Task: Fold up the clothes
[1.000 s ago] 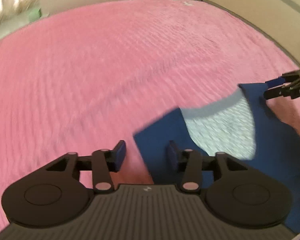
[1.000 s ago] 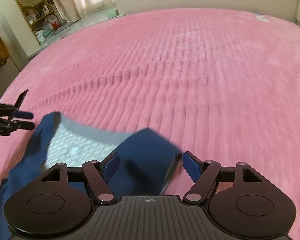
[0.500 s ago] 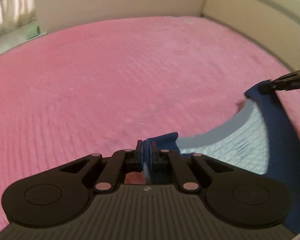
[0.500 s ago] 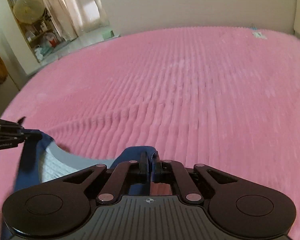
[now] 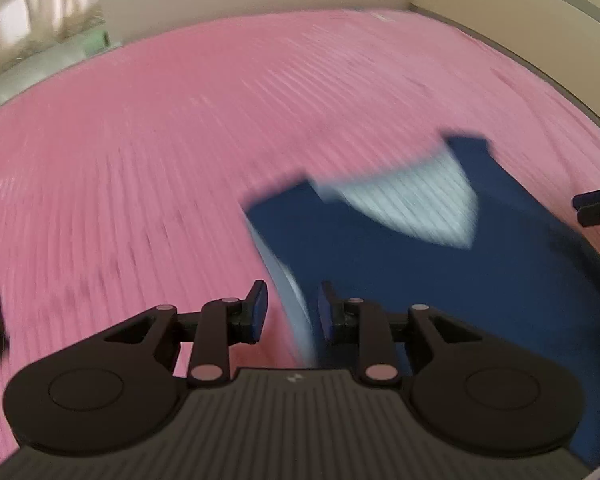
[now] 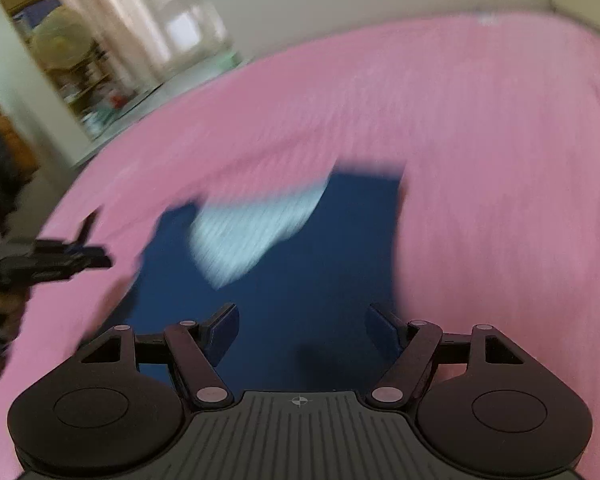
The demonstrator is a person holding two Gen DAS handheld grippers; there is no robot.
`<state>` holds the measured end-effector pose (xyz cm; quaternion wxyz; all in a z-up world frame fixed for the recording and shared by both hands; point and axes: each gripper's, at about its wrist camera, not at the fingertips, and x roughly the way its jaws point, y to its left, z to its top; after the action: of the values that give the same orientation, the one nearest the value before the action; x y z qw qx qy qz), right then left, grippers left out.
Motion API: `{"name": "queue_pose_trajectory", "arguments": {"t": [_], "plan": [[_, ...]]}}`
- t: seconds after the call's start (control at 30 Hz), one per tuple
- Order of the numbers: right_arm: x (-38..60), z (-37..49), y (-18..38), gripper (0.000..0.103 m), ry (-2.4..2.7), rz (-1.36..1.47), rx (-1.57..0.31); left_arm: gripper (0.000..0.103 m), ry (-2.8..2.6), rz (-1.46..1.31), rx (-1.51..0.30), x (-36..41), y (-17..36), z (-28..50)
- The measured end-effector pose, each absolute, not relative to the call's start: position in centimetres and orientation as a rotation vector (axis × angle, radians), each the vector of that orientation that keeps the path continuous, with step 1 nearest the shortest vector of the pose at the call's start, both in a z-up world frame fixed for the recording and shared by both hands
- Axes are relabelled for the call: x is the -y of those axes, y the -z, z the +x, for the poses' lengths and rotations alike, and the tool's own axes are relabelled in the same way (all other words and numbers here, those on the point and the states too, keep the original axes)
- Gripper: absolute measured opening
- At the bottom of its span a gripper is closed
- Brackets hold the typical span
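A navy sleeveless garment (image 5: 440, 280) with a pale blue inner panel (image 5: 420, 208) lies spread on the pink bed cover (image 5: 140, 160). My left gripper (image 5: 292, 312) is open over its near left edge, and a pale hem runs between the fingers without being pinched. In the right wrist view the same garment (image 6: 300, 280) lies below my right gripper (image 6: 304, 328), which is open wide with only navy cloth beneath it. Each gripper also shows in the other's view: the right gripper (image 5: 596, 208) at the far right, the left gripper (image 6: 60, 260) at the left. Both views are motion blurred.
The pink cover (image 6: 500, 160) stretches far ahead and to both sides. A beige headboard or wall (image 5: 520, 20) borders it on the right. Curtained windows (image 6: 160, 20) and a cluttered shelf with a fan (image 6: 68, 64) stand beyond the far left edge.
Half a second ago both grippers were shut on the garment's top corners. Both have now opened and pulled back, and the garment lies flat on the bed.
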<state>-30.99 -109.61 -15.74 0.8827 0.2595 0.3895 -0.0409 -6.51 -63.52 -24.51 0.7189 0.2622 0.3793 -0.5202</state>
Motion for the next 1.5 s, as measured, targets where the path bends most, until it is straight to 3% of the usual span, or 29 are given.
{"name": "queue_pose_trajectory", "arguments": {"t": [0.23,0.53,0.7,0.9,1.2,1.5], "plan": [[99.4,-44.4,17.6,0.073,0.031,0.559,-1.041,0.023,1.251,0.743,-0.999,51.0,26.3,-20.1],[96.4,-55.0,17.4,0.073,0.132,0.434,-1.199,0.024,1.155,0.916,-1.001,38.9,28.4,-27.6],[93.3,-59.3,16.8,0.073,0.302,0.356,-1.176,0.027,1.217,0.913,-0.829,35.4,27.8,-29.5],[87.6,-61.1,15.3,0.073,0.3,0.176,-0.997,0.029,1.33,0.912,-0.533,32.3,26.2,-34.6],[83.6,-65.3,19.4,0.073,0.159,-0.176,-0.763,0.03,1.398,0.947,-0.24,29.2,31.6,-42.5],[81.6,-69.2,22.0,0.073,0.201,-0.273,-0.676,0.03,1.31,1.151,0.007,26.0,32.8,-46.1]]}}
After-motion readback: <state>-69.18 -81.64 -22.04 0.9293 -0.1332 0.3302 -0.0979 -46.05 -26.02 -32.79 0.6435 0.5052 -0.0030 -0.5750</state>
